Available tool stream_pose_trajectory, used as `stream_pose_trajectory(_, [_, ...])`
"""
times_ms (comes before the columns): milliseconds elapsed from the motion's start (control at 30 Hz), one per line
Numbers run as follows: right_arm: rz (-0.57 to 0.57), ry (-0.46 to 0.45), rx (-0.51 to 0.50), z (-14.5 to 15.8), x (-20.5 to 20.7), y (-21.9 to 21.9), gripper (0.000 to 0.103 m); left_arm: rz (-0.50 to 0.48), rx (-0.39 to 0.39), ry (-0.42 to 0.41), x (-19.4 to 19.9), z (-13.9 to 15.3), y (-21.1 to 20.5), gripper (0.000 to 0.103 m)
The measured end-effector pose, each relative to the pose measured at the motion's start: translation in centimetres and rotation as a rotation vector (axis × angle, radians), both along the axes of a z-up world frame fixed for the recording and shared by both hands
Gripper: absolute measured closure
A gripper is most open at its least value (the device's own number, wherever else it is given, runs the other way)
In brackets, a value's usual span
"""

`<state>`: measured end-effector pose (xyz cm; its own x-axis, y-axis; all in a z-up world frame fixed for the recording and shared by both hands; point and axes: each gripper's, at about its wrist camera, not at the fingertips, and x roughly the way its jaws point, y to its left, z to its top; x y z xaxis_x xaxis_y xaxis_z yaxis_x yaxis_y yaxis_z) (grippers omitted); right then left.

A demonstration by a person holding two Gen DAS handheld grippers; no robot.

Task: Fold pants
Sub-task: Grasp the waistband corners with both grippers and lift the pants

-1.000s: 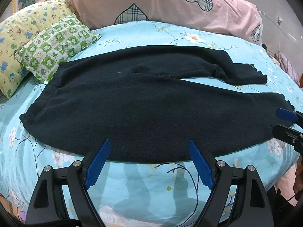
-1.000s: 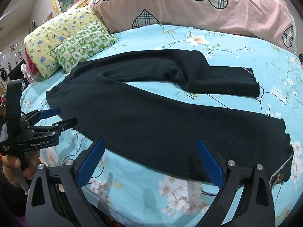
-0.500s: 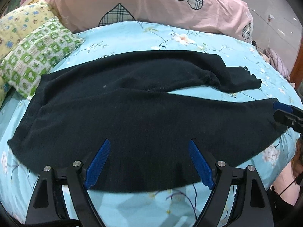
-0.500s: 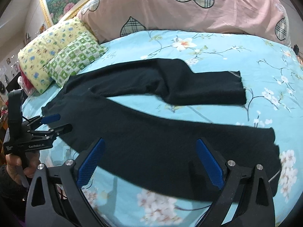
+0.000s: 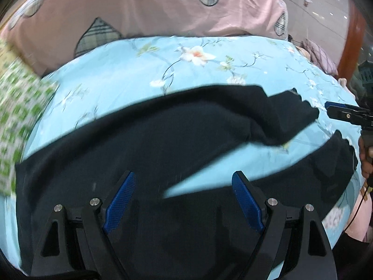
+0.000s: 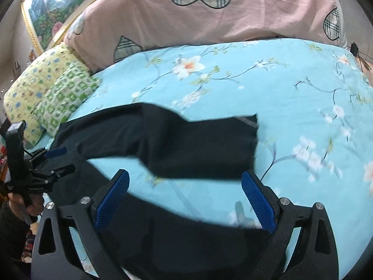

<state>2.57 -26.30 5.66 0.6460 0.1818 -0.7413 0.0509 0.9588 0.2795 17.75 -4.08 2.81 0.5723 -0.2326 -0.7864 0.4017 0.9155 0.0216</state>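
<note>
Black pants (image 5: 144, 144) lie spread flat on the blue floral bed, waist to the left, two legs running right. The far leg (image 6: 195, 147) ends in a cuff at mid-bed; the near leg (image 6: 177, 240) passes under my right gripper. My left gripper (image 5: 184, 203) is open and empty, above the crotch area. My right gripper (image 6: 184, 200) is open and empty, over the gap between the two legs near the cuffs. Each gripper shows in the other's view: the right gripper (image 5: 345, 114) at the far cuff, the left gripper (image 6: 53, 163) at the waist.
A large pink pillow with plaid hearts (image 6: 209, 16) lies along the back of the bed. A green checked pillow (image 6: 65, 98) and a yellow pillow (image 6: 30, 88) sit at the left. The bed sheet (image 6: 291, 88) is bare at the right.
Both grippers have moved forward over the pants, from the near edge toward the far leg. Both stay open. The pants have not moved.
</note>
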Motion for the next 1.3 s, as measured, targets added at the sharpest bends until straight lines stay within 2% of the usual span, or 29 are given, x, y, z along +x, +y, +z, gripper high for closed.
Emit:
stream_pose_trajectory(133, [-0.011, 0.019, -0.022, 0.0, 2.4, -2.1, 0.008, -0.066, 0.008, 0.005, 3.8, 0.7, -2.1, 0.018])
stream_pose_trajectory(200, [-0.003, 0.031, -0.031, -0.2, 3.5, -2.8, 0.013, -0.088, 0.015, 0.008, 5.5, 0.8, -2.9, 0.018])
stream_pose_trajectory(267, [0.000, 0.052, -0.042, -0.6, 4.6, -3.4, 0.013, -0.119, 0.026, 0.021, 7.5, 0.7, -3.9, 0.018])
stream_pose_trajectory(467, [-0.001, 0.110, -0.040, -2.2, 7.4, -5.4, 0.014, -0.184, 0.084, 0.056, 12.1, -1.0, -6.1, 0.018])
stream_pose_trajectory(600, [-0.008, 0.155, -0.023, -3.6, 8.9, -6.7, 0.024, -0.250, 0.126, 0.063, 14.6, -2.0, -7.4, 0.018])
stream_pose_trajectory(733, [-0.008, 0.202, -0.021, -4.9, 10.1, -7.5, 0.028, -0.314, 0.153, 0.082, 17.0, -3.3, -8.5, 0.018])
stream_pose_trajectory(833, [-0.002, 0.207, -0.033, -5.0, 10.6, -7.7, 0.033, -0.355, 0.168, 0.127, 18.5, -4.9, -9.1, 0.019])
stream_pose_trajectory(967, [0.022, 0.210, -0.012, -4.8, 11.0, -7.8, 0.064, -0.392, 0.135, 0.188, 18.8, -5.5, -9.2, 0.036])
stream_pose_trajectory(1033, [0.036, 0.208, 0.013, -4.7, 11.0, -7.8, 0.076, -0.414, 0.119, 0.205, 18.4, -5.3, -9.3, 0.058])
stream_pose_trajectory(1067, [0.041, 0.206, 0.020, -4.6, 10.9, -7.8, 0.089, -0.424, 0.119, 0.207, 18.1, -5.1, -9.4, 0.066])
stream_pose_trajectory(1133, [0.047, 0.195, 0.033, -4.4, 10.9, -7.8, 0.093, -0.439, 0.133, 0.194, 17.1, -4.6, -9.4, 0.091])
stream_pose_trajectory(1300, [0.060, 0.137, 0.047, -2.5, 10.2, -7.7, 0.094, -0.415, 0.102, 0.148, 14.2, -2.1, -8.1, 0.098])
